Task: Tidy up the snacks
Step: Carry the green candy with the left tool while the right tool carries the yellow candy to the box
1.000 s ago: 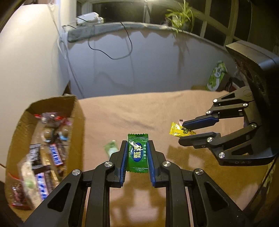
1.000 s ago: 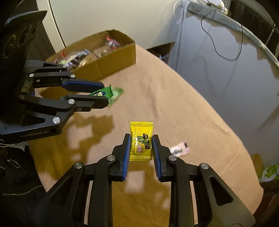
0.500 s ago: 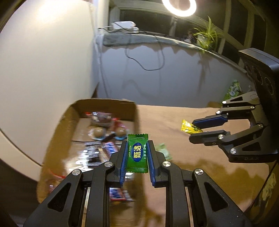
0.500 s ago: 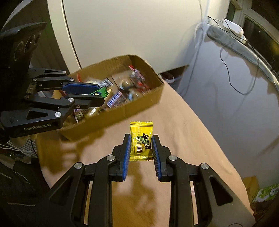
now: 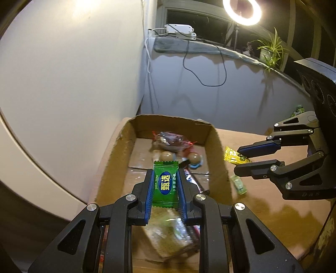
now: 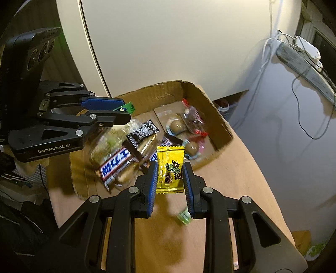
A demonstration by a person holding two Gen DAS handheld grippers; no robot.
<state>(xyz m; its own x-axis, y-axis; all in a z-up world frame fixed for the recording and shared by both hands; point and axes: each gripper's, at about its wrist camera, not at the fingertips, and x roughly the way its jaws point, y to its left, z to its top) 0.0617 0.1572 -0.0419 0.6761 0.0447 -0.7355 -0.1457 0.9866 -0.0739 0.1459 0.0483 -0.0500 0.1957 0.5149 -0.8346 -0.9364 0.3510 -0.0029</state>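
My left gripper is shut on a green candy packet and holds it above the open cardboard box. In the right wrist view that gripper hangs over the box's near end, the green packet poking out. My right gripper is shut on a yellow candy packet, above the box's near wall. The left wrist view shows it beside the box with the yellow packet. Several snack bars and wrapped sweets lie inside.
A small green candy lies on the brown tabletop just outside the box; it also shows in the left wrist view. A white wall is behind the box. A cable, a ring light and a plant are at the back.
Both grippers have moved left from over the tabletop towards the box, each still holding its packet. The left one now hangs over the box interior; the right one has reached the box's side wall.
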